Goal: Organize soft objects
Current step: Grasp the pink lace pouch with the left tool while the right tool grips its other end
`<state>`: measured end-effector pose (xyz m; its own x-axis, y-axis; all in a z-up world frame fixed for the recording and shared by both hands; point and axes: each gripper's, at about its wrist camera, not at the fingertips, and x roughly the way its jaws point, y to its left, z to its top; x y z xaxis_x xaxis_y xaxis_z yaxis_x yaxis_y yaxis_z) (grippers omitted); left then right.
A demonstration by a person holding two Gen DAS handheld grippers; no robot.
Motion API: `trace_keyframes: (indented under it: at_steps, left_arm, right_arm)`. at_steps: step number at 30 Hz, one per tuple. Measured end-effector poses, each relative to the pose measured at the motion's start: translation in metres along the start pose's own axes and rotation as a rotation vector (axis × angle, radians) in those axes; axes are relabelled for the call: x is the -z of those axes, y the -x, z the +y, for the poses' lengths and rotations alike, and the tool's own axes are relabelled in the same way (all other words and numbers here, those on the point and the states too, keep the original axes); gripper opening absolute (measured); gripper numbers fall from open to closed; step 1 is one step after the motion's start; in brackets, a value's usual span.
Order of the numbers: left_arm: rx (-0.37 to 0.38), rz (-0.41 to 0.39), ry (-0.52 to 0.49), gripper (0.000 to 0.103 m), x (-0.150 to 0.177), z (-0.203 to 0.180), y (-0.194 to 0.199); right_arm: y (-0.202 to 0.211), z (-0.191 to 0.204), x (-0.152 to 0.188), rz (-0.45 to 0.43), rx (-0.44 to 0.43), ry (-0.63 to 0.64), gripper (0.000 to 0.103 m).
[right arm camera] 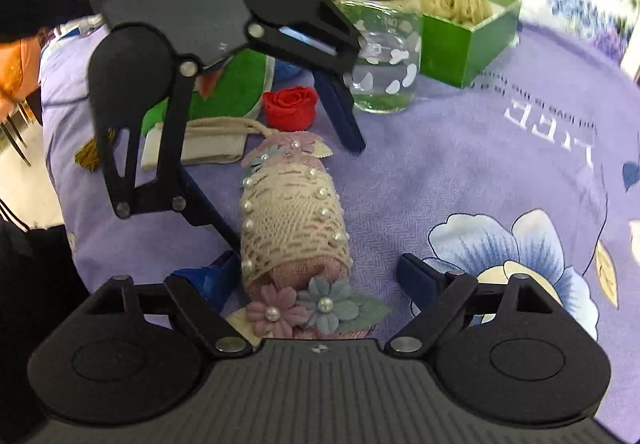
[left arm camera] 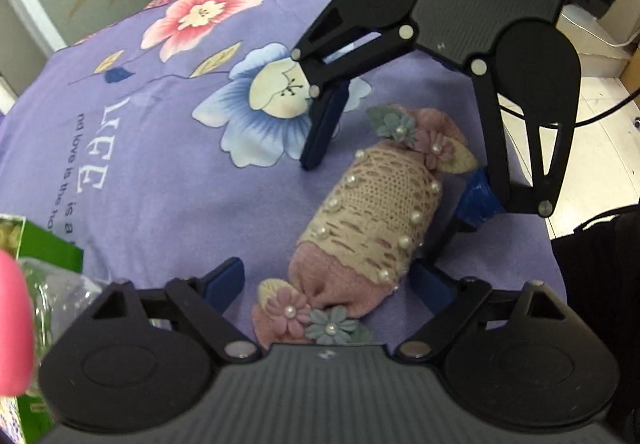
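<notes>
Left tongs (left arm camera: pixel 326 276): spread wide, straddling one flowered end of the lace roll.
Lace roll (left arm camera: pixel 372 220): lies flat on the purple bench (left arm camera: pixel 160 172), between both tongs.
Right tongs (right arm camera: pixel 316 270): spread wide, straddling the roll's opposite end.
Glass jar (right arm camera: pixel 382 44): beyond the roll.

Wrist views facing each other, close, sharing lace roll (left arm camera: pixel 372 220)

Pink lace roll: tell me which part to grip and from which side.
Grip the pink lace roll across its lace-wrapped middle, coming down from above with a finger on each long side. It lies flat on the purple cloth; the flower-trimmed ends are floppy. Both the left tool and right tool are open, each straddling an end.
</notes>
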<state>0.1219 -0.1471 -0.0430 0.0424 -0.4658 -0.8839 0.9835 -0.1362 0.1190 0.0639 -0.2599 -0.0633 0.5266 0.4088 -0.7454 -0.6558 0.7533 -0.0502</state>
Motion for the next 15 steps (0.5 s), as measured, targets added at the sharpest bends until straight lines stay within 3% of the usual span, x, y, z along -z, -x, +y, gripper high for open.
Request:
trace_keyframes:
  at_steps: [8,9,10,12,13,15]
  left_arm:
    - [0.042,0.038,0.056,0.078,-0.003,0.004,-0.003]
    - [0.049,0.042,0.063,0.070,-0.006,0.006,-0.007]
    - [0.063,0.041,0.075,0.058,-0.007,0.005,-0.006]
    - [0.045,0.038,0.096,0.053,-0.008,0.001,-0.003]
    - [0.030,0.030,0.108,0.050,-0.008,-0.003,0.000]
    - [0.013,0.026,0.131,0.050,-0.006,-0.014,0.005]
  right_arm:
    - [0.001,0.009,-0.002,-0.005,0.030,0.029,0.075]
    - [0.001,0.009,-0.002,-0.008,0.019,0.030,0.073]
    - [0.001,0.009,-0.002,-0.007,0.017,0.018,0.068]
    - [0.004,0.009,-0.004,-0.009,0.005,-0.015,0.053]
    - [0.007,0.014,-0.004,-0.009,0.005,-0.009,0.040]
    - [0.012,0.027,-0.004,-0.001,0.030,0.027,0.034]
